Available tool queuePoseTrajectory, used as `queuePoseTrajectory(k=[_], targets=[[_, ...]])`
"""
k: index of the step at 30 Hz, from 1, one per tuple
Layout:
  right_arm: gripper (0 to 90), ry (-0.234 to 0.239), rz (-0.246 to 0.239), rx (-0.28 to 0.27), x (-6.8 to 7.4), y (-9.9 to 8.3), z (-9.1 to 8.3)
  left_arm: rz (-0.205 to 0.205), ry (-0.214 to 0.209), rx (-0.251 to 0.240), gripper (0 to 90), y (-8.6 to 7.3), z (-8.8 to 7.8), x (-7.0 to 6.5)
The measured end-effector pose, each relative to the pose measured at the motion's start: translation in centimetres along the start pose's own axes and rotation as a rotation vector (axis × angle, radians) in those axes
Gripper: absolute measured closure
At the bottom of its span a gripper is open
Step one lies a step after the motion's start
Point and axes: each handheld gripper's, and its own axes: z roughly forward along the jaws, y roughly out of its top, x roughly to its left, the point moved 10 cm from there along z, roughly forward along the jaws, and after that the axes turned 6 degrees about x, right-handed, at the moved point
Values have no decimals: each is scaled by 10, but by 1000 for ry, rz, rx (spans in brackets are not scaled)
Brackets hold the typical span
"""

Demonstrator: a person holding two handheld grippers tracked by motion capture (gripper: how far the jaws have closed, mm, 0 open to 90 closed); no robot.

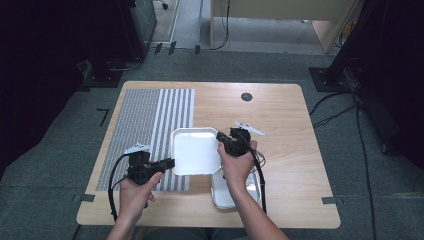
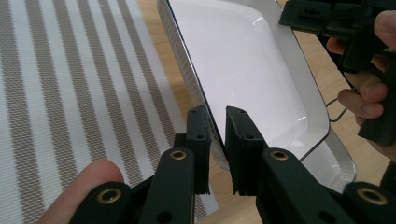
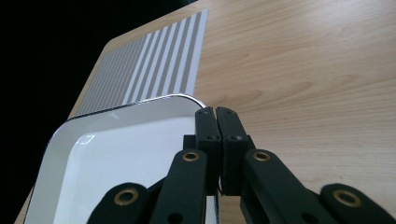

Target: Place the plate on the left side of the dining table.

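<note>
A: Start at the left. What lies there?

B: A striped mat (image 1: 150,130), grey and white, flat on the left part of the wooden tabletop (image 1: 280,115). In the left gripper view its stripes (image 2: 70,93) run beside the tray's edge.

A: And the left gripper (image 1: 167,163)?

B: Held in the person's left hand (image 1: 135,192), near the front of the mat. Its fingers (image 2: 243,140) stand narrow, closed on the left rim of the white tray (image 1: 195,150); in the left gripper view the rim (image 2: 196,84) passes between the two black pads. A fingertip of the hand shows at the bottom left of that view.

A: Where is the tray, exactly?

B: Near the middle of the tabletop, between the two grippers, just right of the mat. It is held by both rims, and in the left gripper view it sits tilted above a second tray (image 2: 336,163). From the high view that second tray (image 1: 222,192) lies toward the front edge, partly under the right forearm.

A: The right gripper (image 1: 221,136)?

B: Held in the right hand (image 1: 237,162), at the tray's right rim. In the right gripper view its fingers (image 3: 208,126) are pressed almost together, pinching the rim near the tray's corner (image 3: 182,100). A cable (image 1: 261,185) trails from it toward the front edge.

A: Anything farther right?

B: Bare wood, and a small dark round grommet (image 1: 246,97) toward the far edge.
</note>
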Motion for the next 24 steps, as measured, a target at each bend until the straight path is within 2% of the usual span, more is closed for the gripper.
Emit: queuePoseTrajectory(k=[6,14,24], targets=[[900,9,-11,5,17,4,14,-22,9,-23,813,7,-9,16],[899,13,-28,13,41,10,34,-60,38,-52,833,16,-18,45],[900,13,-29,37,71,12,70,-114,103,-76,844,27,-27,87]])
